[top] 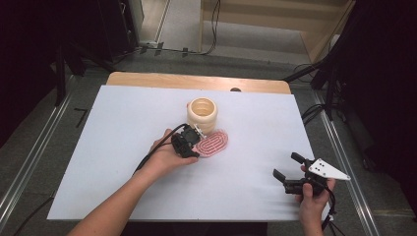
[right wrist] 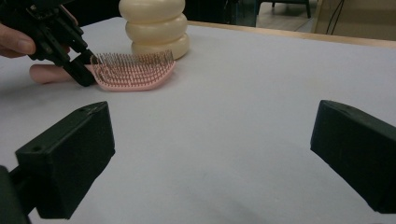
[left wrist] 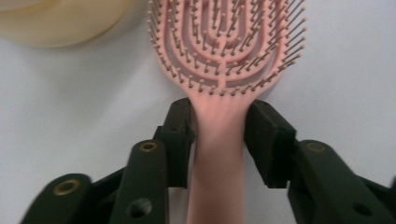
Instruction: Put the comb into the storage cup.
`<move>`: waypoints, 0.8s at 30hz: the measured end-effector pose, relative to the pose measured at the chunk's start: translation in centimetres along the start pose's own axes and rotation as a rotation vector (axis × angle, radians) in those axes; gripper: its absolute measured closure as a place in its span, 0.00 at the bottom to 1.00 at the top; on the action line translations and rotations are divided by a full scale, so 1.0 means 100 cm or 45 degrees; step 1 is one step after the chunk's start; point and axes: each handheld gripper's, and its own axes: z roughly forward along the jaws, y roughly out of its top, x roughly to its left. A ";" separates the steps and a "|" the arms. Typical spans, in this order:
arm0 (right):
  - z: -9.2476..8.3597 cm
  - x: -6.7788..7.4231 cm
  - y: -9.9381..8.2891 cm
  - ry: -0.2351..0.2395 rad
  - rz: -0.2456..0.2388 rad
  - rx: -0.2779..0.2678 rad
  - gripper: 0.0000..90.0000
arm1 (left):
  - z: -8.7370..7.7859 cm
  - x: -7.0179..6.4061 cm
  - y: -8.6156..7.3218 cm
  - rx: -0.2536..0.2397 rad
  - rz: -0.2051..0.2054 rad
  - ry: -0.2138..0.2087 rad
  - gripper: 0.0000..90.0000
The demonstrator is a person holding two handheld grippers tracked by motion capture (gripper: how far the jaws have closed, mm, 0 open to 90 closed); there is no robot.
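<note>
On white table (top: pixel 123 147) | pink hairbrush (top: pixel 213 143), cream holder (top: pixel 202 114) | grey floor (top: pixel 29 128)

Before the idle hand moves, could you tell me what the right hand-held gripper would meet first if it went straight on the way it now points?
Probably the pink hairbrush lying on the table, with the cream ribbed holder just behind it. The right hand-held gripper is open, with bare table ahead of it; both lie left of its centre line, so it might pass them.

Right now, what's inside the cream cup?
The high view shows only the pale inner wall of the cup; its bottom is hidden by the rim. The brush lies outside it, on the table.
</note>
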 end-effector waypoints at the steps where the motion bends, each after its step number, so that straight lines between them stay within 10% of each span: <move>1: 0.000 0.000 0.000 -0.001 0.001 0.001 0.00 | 0.000 0.001 0.000 -0.003 -0.006 -0.008 0.71; 24: -0.003 -0.002 0.003 0.059 0.029 0.024 0.00 | -0.005 -0.002 -0.007 -0.076 0.054 -0.027 0.78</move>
